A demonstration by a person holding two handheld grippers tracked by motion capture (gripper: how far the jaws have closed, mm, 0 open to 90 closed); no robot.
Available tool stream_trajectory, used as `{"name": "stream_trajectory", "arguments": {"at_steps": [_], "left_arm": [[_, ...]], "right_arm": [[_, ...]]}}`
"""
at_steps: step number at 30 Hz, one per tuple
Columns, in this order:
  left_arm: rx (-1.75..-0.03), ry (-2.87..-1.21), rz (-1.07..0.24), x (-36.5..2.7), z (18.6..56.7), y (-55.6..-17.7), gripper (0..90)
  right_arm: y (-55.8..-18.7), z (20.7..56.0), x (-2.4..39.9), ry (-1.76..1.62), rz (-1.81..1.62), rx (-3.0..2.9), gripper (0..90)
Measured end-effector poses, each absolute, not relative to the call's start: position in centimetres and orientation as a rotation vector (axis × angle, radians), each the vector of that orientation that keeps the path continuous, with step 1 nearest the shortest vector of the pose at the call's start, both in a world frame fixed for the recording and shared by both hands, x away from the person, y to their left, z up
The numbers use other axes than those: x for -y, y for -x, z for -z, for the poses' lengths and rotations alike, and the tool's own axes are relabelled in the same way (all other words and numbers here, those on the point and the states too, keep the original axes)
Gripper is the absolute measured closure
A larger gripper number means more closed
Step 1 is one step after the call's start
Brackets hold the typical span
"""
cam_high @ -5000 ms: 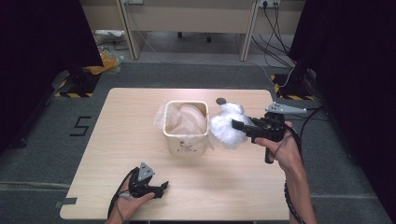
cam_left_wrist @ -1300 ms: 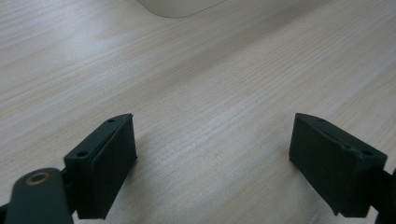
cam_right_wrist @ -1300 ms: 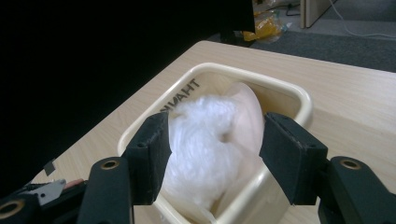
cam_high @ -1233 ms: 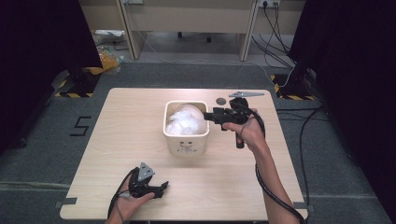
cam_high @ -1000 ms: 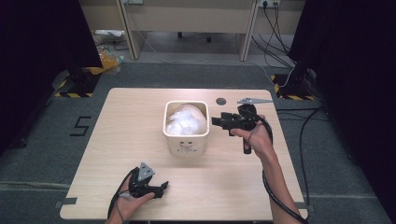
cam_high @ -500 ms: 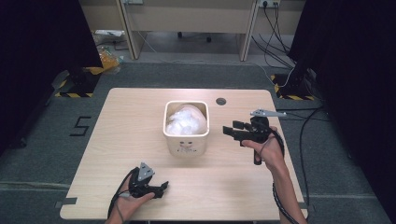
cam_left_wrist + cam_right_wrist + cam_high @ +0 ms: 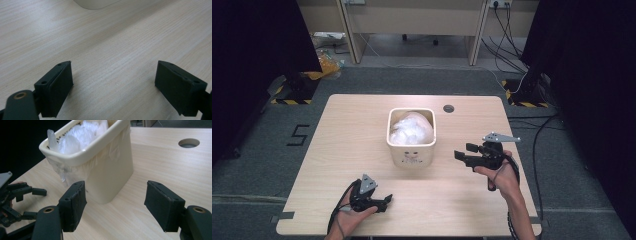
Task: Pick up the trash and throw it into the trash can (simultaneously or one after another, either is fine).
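Observation:
A cream bin (image 7: 411, 152) stands at the middle of the wooden table (image 7: 342, 130), stuffed with crumpled white plastic (image 7: 412, 130). My right gripper (image 7: 464, 151) hovers to the right of the bin and points at it. Its jaws have just been opening and stand open with nothing between them. In the right gripper view the bin (image 7: 110, 177) and the plastic (image 7: 77, 135) lie beyond the right gripper (image 7: 116, 205), apart from it. My left gripper (image 7: 384, 201) rests on the table at the front left. The left gripper (image 7: 113, 87) is open over bare wood.
A round cable hole (image 7: 448, 108) sits in the table behind and right of the bin. The left gripper (image 7: 15, 195) shows at the far left of the right gripper view. Cables (image 7: 542, 130) trail on the floor at the right.
The white plastic, held beside the bin five seconds ago, now lies in the bin. My right gripper has drawn back from the bin to the front right and sunk lower. The left gripper kept still.

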State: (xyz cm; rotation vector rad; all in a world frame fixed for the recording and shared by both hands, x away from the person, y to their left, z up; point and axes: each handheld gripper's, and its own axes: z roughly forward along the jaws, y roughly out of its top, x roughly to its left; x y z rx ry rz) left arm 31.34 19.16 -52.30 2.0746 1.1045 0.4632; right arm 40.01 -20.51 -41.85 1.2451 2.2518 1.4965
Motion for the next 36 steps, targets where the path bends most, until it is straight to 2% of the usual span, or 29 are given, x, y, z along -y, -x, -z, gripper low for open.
{"name": "stream_trajectory", "arguments": {"at_steps": [36], "left_arm": [[-1.104, -2.075, -0.463, -19.2, 52.3, -31.3, 14.0]], "right_arm": [[-36.1, 48.1, 22.1, -1.29, -1.322, -2.285, 31.4]]}}
